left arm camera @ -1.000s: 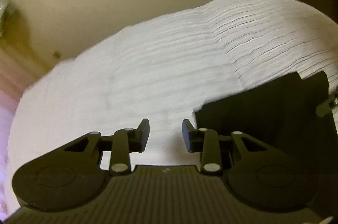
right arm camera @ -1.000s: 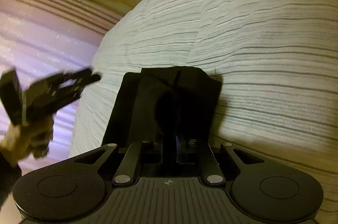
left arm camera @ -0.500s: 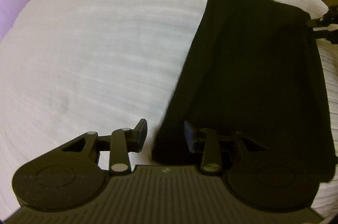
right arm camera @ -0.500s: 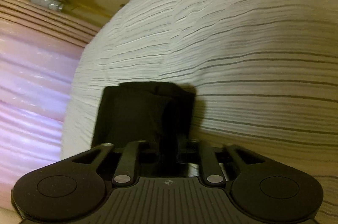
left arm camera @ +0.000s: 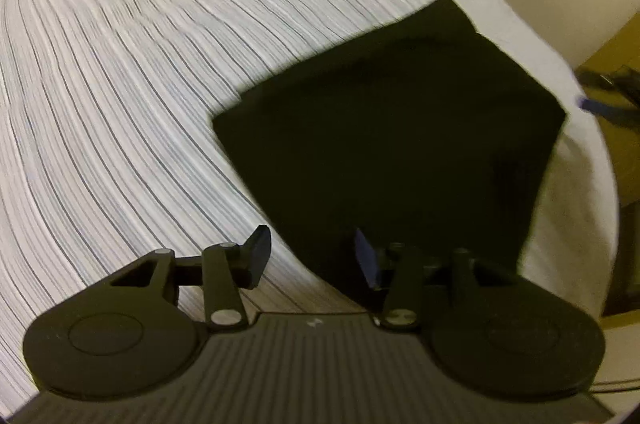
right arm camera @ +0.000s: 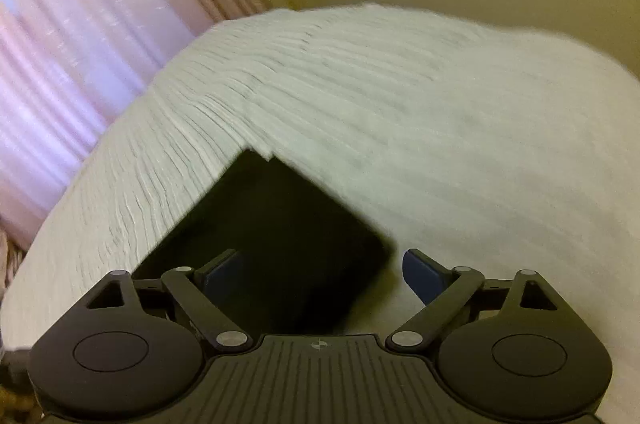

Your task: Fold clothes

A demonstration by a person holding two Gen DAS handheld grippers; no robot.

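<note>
Right tongs point(right arm camera: 320, 274) just opened wide off black folded garment point(left arm camera: 400, 128), left tongs point(left arm camera: 312, 256) swung over its edge, opening partway, empty, striped white bed point(left arm camera: 120, 84) beneath

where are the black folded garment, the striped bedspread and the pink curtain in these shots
black folded garment point(left arm camera: 392, 128), left wrist view, middle of its top layer
striped bedspread point(left arm camera: 132, 72), left wrist view, bare stretch left of the garment
pink curtain point(right arm camera: 72, 36), right wrist view, folds at the upper left
</note>
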